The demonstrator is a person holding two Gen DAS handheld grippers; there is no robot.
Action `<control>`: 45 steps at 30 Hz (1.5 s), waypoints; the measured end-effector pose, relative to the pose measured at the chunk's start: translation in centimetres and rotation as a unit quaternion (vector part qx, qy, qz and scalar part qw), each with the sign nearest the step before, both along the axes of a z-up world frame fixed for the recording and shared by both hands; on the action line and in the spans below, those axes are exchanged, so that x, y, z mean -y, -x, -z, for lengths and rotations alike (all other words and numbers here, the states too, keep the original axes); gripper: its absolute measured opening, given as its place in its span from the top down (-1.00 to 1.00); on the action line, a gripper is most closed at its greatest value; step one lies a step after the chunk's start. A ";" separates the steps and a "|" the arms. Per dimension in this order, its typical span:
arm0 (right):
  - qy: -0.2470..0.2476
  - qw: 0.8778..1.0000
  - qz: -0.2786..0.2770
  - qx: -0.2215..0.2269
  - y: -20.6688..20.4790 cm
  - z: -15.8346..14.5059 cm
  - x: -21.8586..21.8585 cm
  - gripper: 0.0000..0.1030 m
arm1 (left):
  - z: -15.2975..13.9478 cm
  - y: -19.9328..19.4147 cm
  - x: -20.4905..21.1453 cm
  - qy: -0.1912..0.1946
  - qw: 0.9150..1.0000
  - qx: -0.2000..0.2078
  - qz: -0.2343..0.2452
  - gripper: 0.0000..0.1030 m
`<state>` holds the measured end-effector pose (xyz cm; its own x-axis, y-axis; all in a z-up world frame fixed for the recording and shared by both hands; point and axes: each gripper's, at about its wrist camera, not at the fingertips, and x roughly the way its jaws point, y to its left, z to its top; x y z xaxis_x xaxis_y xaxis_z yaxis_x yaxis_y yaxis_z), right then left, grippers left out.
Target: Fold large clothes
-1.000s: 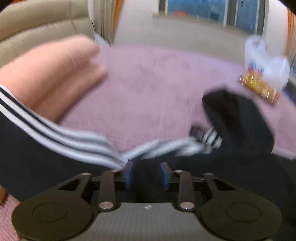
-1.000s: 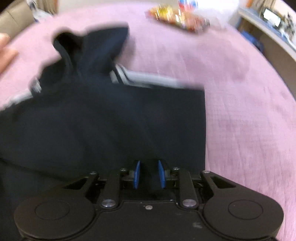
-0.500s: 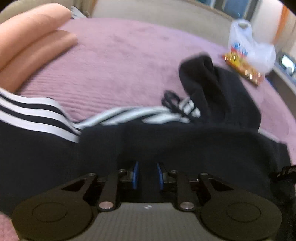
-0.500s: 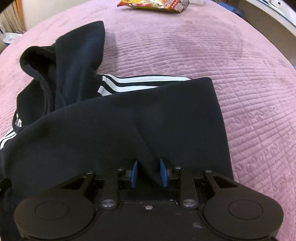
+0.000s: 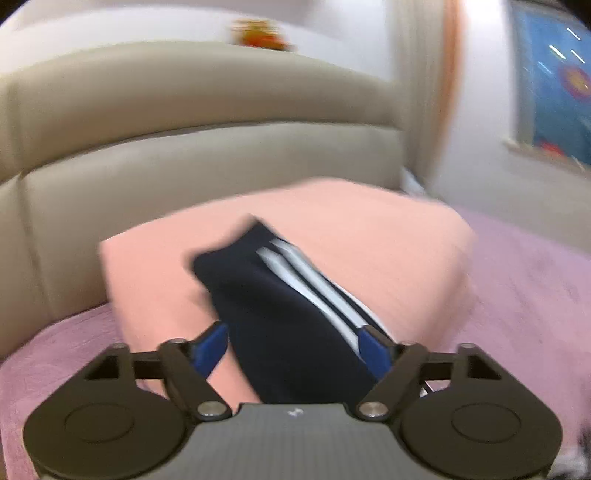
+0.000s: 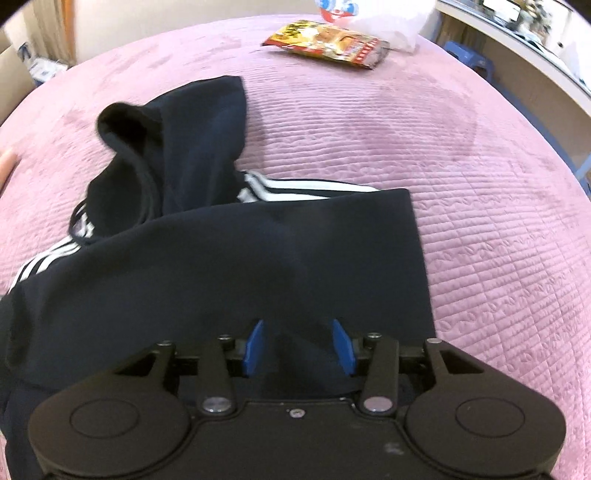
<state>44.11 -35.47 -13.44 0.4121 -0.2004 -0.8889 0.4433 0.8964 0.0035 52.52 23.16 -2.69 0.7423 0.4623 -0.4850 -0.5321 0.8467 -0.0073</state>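
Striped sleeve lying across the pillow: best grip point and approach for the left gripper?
Take the striped sleeve at its cuff end, the far tip on the peach pillow. It is a flat, narrow band running away from the left gripper, whose jaws stand open, so come in low along its length from the near side and pinch across the cuff's edge.

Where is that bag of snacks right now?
In the right wrist view, the snack bag lies at the far end of the pink bedspread, beside a white plastic bag, beyond the black hoodie.
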 end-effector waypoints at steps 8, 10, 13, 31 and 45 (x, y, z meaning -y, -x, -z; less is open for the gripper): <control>-0.017 0.999 -0.026 -0.013 -1.2 0.7 -2.4 -0.06 | 0.9 -4.5 -8.8 0.119 0.990 0.047 -0.067 -0.54; -0.018 0.999 -0.032 -0.014 -1.1 0.8 -2.7 -0.06 | 1.6 -5.2 -10.1 0.143 0.988 0.037 -0.050 -0.34; -0.017 0.999 -0.033 -0.018 -0.9 1.0 -2.8 -0.06 | 2.9 -6.5 -11.0 0.177 0.984 0.020 -0.032 0.70; -0.032 0.999 -0.036 -0.018 4.2 0.7 -2.4 -0.06 | 6.8 1.2 26.2 0.134 0.896 -0.062 0.419 0.83; -0.040 0.999 0.029 0.021 7.6 0.0 6.6 -0.40 | 13.4 4.4 37.5 0.185 0.807 -0.191 0.528 -0.08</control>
<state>36.48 -42.03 -13.45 0.4398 -0.1528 -0.8850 0.4916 0.8657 0.0949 48.08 -14.35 -16.06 0.3913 -0.5592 -0.7309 0.4609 0.8065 -0.3703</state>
